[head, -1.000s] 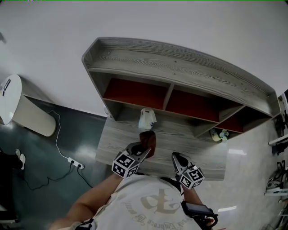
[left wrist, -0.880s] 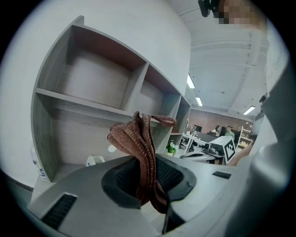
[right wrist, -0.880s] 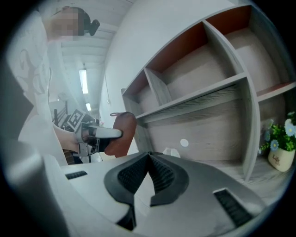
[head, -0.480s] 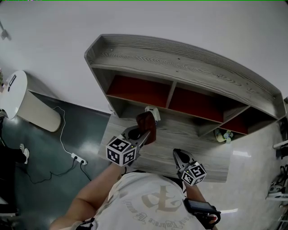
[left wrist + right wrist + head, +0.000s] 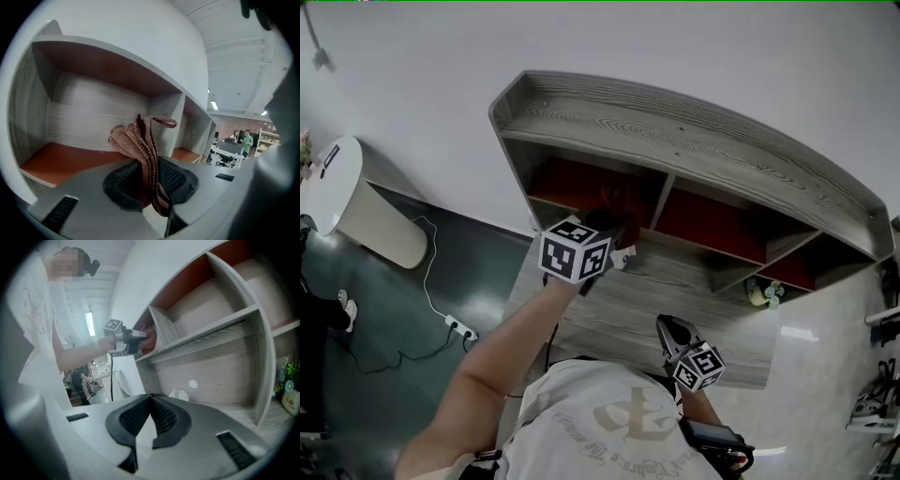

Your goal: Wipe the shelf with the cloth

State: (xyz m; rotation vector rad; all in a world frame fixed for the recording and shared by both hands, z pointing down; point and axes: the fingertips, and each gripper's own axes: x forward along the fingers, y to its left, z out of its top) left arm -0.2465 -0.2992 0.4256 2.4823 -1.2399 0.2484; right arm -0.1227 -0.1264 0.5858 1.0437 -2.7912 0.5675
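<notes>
Diffuse light comes from white ceiling strip lights [image 5: 89, 317]. Glare spots the glossy dark floor [image 5: 480, 311]. Fisheye distortion curves the grey wood-grain shelf [image 5: 694, 141]; corners vignette black.

On my feed the cloth [image 5: 140, 145] reads reddish-brown, with a ribbed knit. The left claw [image 5: 150, 164] has a pale grey body and black cross-hatched pads, and the right claw [image 5: 151, 401] looks the same. The marker cube [image 5: 574, 251] is white with black square patterns. The shelf [image 5: 694, 141] is grey with wavy wood grain, its compartment floors orange-red. The tabletop [image 5: 609, 319] shares that grey grain. I see a white wall [image 5: 675, 37] and a dark teal floor [image 5: 384, 319].
</notes>
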